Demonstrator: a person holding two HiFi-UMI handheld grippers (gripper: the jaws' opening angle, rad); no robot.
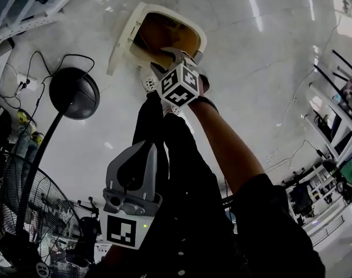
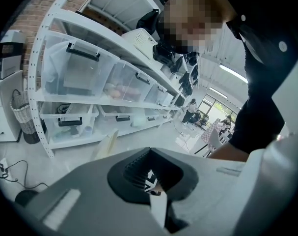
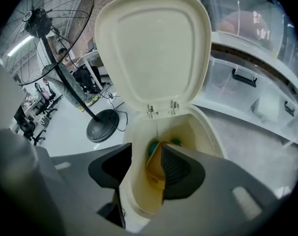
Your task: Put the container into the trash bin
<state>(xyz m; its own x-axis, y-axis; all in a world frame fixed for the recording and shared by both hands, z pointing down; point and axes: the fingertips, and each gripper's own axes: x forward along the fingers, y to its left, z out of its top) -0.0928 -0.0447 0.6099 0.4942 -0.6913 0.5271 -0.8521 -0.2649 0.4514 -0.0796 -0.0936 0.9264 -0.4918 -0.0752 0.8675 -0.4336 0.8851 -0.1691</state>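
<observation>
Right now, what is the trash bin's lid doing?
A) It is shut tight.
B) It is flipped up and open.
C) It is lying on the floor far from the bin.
B: in the right gripper view the lid stands upright at the back of the trash bin, and the bin's mouth is uncovered.
</observation>
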